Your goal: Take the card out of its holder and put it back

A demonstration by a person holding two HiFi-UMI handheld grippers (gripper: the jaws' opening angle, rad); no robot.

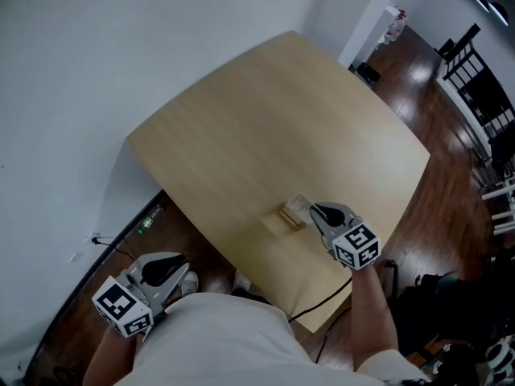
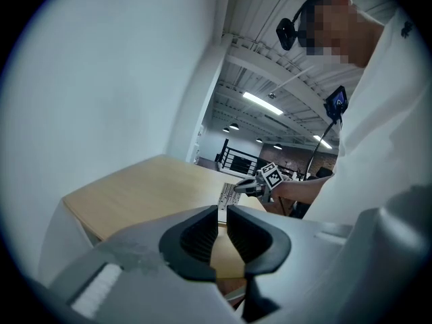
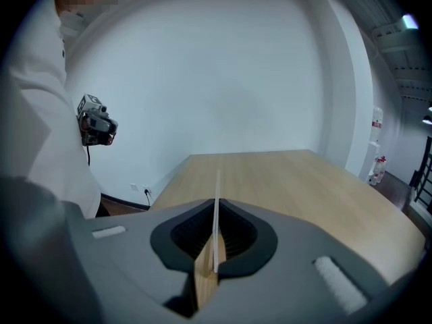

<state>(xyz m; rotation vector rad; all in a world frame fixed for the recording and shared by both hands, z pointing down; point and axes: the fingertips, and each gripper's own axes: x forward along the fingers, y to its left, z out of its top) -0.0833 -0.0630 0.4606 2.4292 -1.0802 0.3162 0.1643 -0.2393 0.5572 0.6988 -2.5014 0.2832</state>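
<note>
A small wooden card holder [image 1: 290, 217] sits on the light wooden table [image 1: 265, 127] near its front edge. A white card [image 1: 300, 205] stands at it. My right gripper [image 1: 315, 210] is shut on this card. In the right gripper view the card [image 3: 217, 201] shows edge-on between the pads, with the holder [image 3: 204, 282] right under it. I cannot tell whether the card sits in the slot. My left gripper [image 1: 173, 268] hangs off the table by the person's side, shut and empty. Its view shows narrow-set jaws [image 2: 222, 214] and, far off, the card [image 2: 227, 194] and right gripper [image 2: 260, 184].
A white wall runs along the table's far left side. Dark wood floor surrounds the table. Black chairs [image 1: 487, 95] stand at the right. A black cable [image 1: 322, 300] trails from the right gripper over the table's near edge. A wall socket [image 1: 95, 240] with a cord is low on the left.
</note>
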